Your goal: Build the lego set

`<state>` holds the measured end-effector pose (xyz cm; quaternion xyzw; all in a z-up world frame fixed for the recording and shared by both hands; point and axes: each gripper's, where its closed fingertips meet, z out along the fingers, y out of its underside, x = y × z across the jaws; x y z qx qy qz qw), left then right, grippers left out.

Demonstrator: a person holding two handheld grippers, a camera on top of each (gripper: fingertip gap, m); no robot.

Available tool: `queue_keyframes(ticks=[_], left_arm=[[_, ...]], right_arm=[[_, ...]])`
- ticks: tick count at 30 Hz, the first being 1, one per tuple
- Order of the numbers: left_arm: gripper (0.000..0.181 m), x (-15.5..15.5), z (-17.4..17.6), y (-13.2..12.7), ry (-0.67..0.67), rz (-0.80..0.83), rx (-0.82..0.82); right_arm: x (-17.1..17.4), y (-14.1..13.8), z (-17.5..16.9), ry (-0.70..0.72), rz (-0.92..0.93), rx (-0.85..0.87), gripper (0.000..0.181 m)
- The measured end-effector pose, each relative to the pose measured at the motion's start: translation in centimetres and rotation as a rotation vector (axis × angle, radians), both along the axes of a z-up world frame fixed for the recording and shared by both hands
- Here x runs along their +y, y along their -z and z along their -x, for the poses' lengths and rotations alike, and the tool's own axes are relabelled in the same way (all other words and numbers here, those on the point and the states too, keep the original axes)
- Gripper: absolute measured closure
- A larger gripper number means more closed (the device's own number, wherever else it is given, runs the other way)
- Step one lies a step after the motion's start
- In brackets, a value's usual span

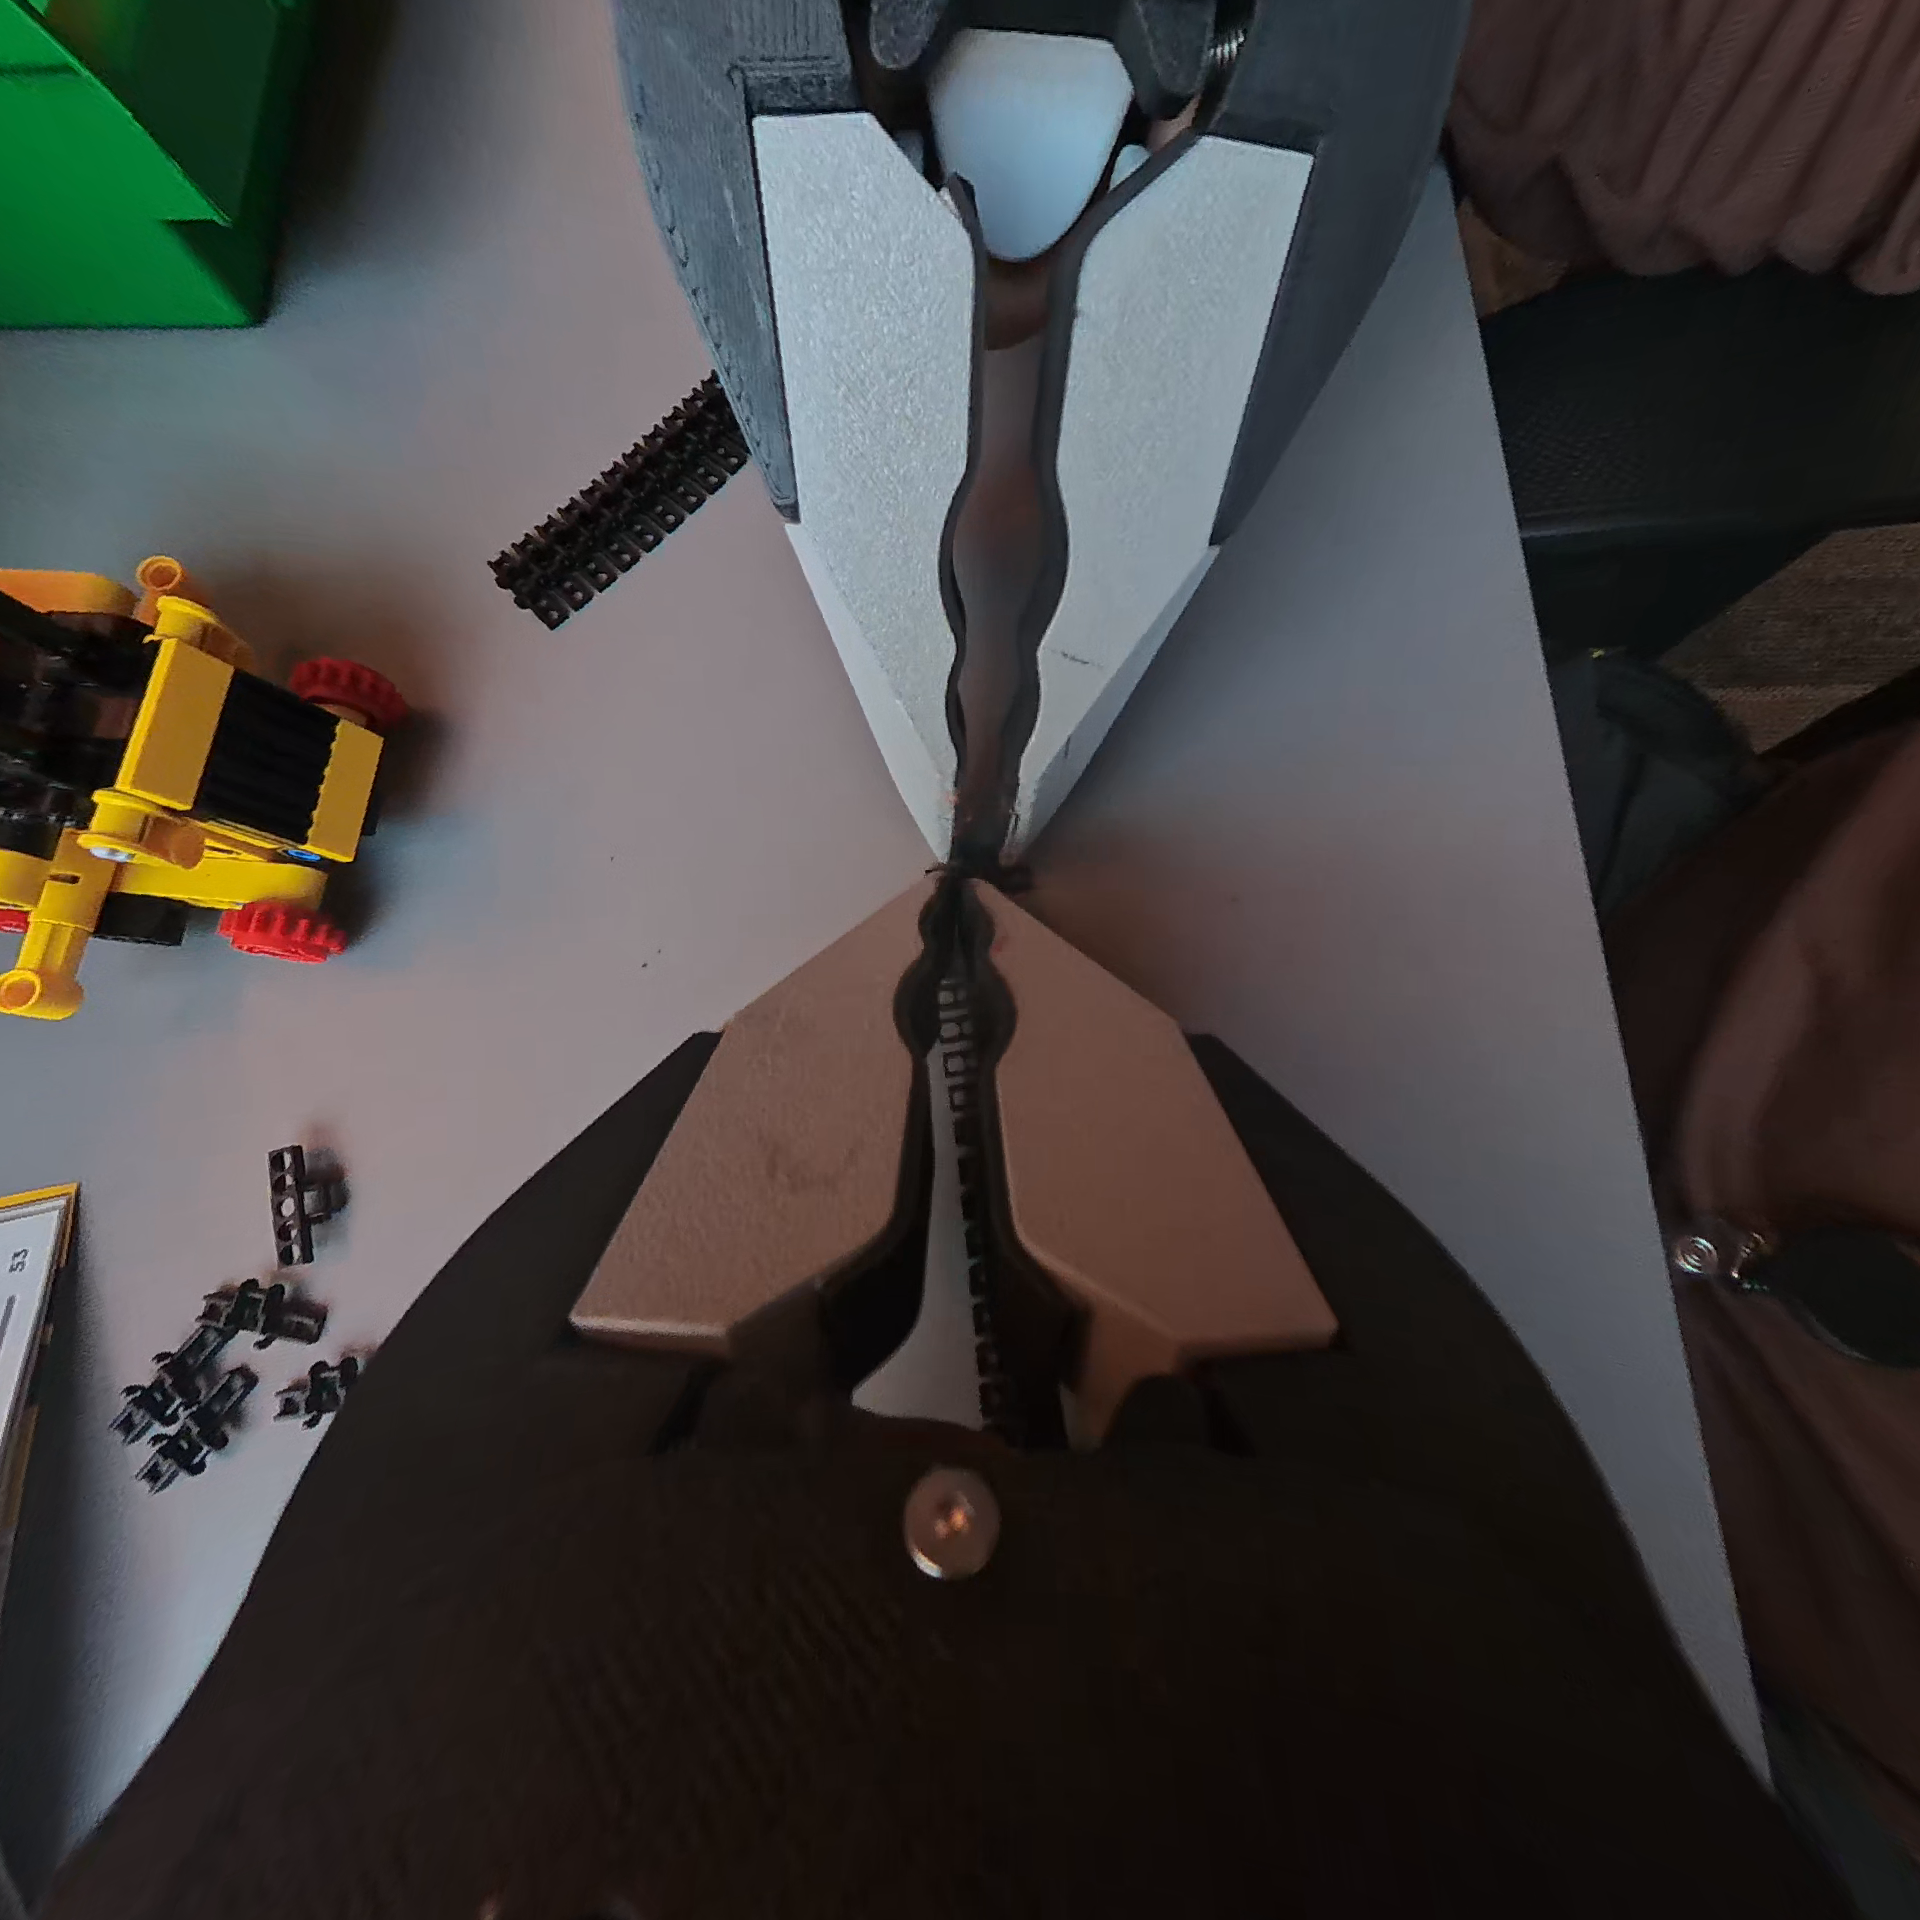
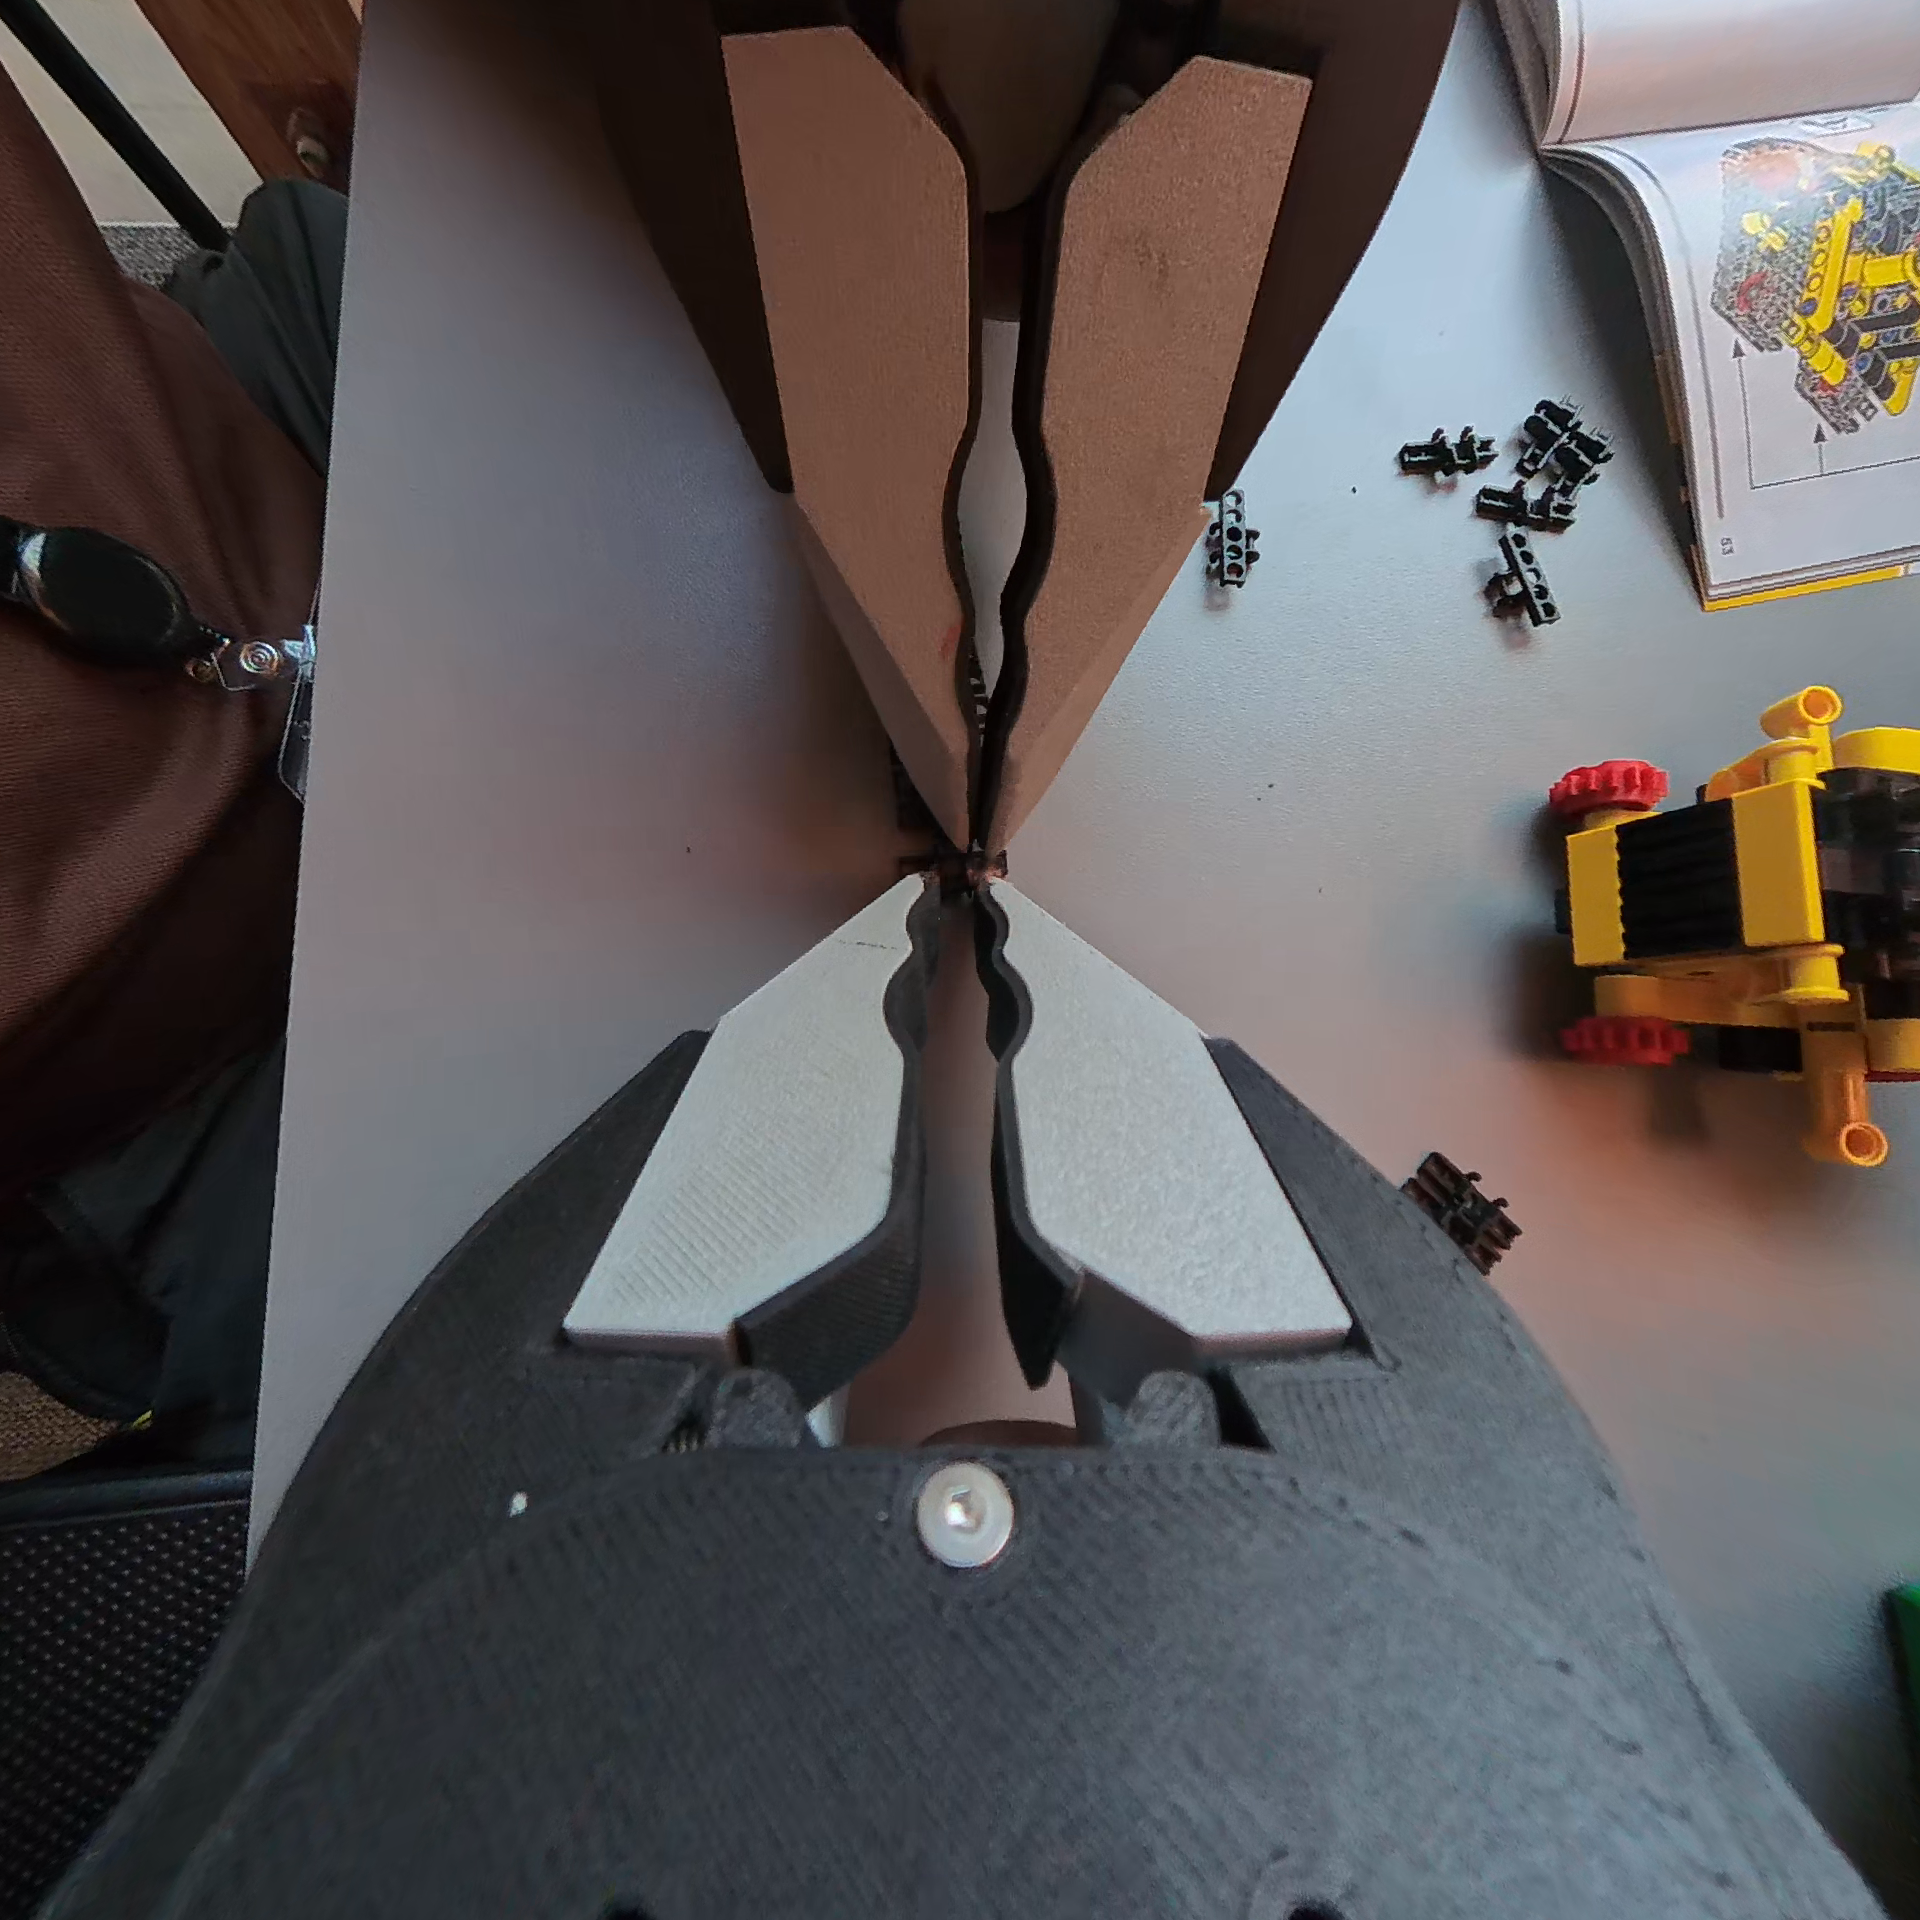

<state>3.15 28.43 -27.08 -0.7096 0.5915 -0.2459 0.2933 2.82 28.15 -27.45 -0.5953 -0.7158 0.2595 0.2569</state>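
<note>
My two grippers meet tip to tip above the grey table (image 1: 1299, 935). My left gripper (image 1: 961, 896), with brown fingers, is shut on the end of a black track chain (image 1: 968, 1143), which runs back under its fingers. It also shows in the right wrist view (image 2: 977, 698). My right gripper (image 2: 961, 883), with white fingers, is shut on a small black track link (image 2: 961, 862) that touches the chain's end. The right gripper (image 1: 982, 831) comes in from the top of the left wrist view. The yellow and black Lego vehicle (image 1: 197, 769) with red gears stands to one side.
A second black track strip (image 1: 623, 509) lies on the table. Several loose black links (image 1: 229, 1351) lie near an open instruction booklet (image 2: 1766, 312). A green box (image 1: 125, 156) stands at the far corner. A person in a brown garment (image 1: 1787, 1039) sits at the table's edge. My left and right fingertips are right by each other.
</note>
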Motion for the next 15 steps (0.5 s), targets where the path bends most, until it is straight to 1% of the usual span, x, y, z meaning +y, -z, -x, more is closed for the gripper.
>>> queue_keyframes(ticks=[2,7,8,11,15], left_arm=[[0.181,0.2,0.1,-0.2,-0.007,-0.005,-0.011],[0.181,0.5,0.7,-2.0,-0.035,0.021,-0.08],[0.181,0.4,0.8,-2.0,-0.034,0.033,-0.078],[0.172,0.2,1.1,-1.1,-0.038,0.06,-0.038],[0.17,-0.4,1.1,-0.1,-0.025,0.077,0.006]], right_arm=[[0.0,0.0,0.1,0.0,0.002,0.003,0.178],[0.1,0.0,0.0,0.002,-0.003,-0.003,0.178],[0.1,0.0,0.0,0.002,-0.003,-0.004,0.178],[0.1,0.0,0.0,0.0,-0.01,-0.011,0.178],[0.3,0.0,0.0,-0.005,-0.032,-0.028,0.178]])
